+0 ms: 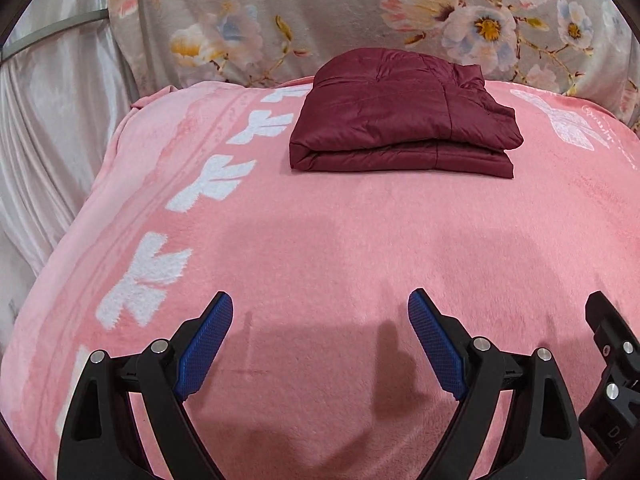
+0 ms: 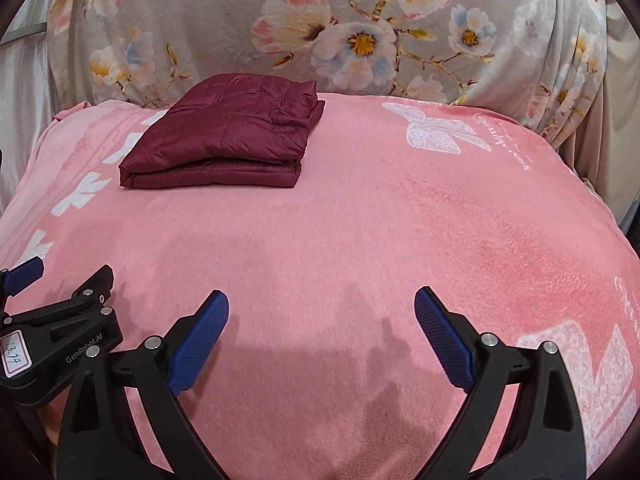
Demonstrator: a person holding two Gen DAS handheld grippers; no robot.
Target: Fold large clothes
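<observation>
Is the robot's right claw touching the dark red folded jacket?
Apart. In the right wrist view the right gripper hangs open over bare pink blanket, while the folded jacket lies far beyond its fingertips, near the flowered cloth.

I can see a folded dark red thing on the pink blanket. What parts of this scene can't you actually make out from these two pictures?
- Folded maroon garment: its type and inner layers, hidden by its own folds in both views.
- Pink blanket: the surface beneath it, fully covered.
- Left gripper and right gripper: open jaws show; the hands holding them are cut off at the lower edge.
- White script on the blanket: too small to read.
</observation>
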